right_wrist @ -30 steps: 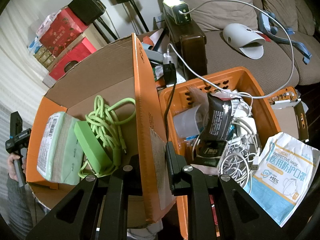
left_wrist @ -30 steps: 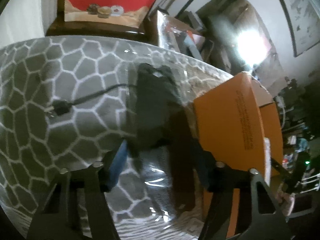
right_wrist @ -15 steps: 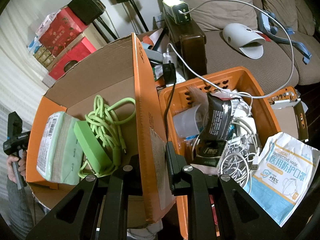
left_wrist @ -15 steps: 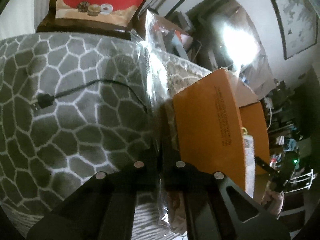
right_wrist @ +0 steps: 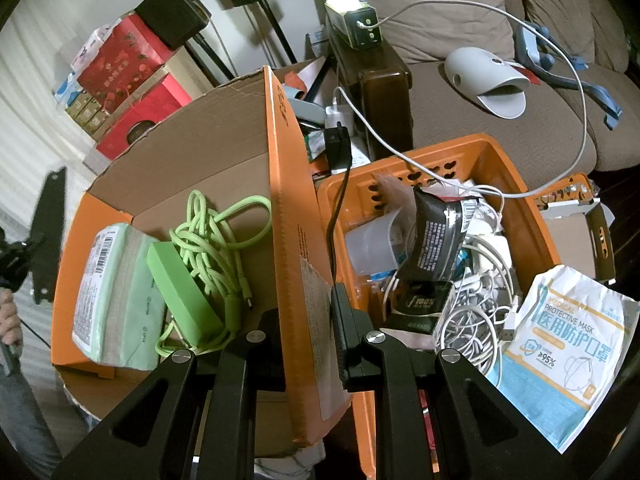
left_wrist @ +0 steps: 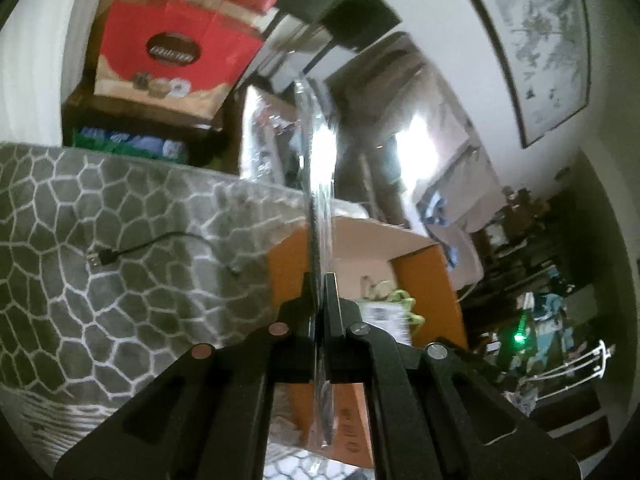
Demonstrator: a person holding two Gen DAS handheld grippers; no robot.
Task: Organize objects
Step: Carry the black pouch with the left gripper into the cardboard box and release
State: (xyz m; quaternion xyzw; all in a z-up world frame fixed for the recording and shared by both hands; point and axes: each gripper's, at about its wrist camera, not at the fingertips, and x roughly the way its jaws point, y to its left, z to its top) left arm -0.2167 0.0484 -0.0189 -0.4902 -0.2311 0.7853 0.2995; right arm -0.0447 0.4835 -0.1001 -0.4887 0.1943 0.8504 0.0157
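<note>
Left tool point(left_wrist: 319, 280): clamped on a clear plastic bag point(left_wrist: 320, 184), above the rug.
Right tool point(right_wrist: 308, 304): gripping the cardboard box flap point(right_wrist: 292, 216).
Done: green cable point(right_wrist: 212, 236), wipes pack point(right_wrist: 116, 292) boxed.
Left: bag, black cable point(left_wrist: 132, 249).

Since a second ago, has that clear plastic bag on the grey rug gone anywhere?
Yes. The left gripper has pinched the clear plastic bag and lifted it off the grey patterned rug, swinging it toward the orange cardboard box.
</note>
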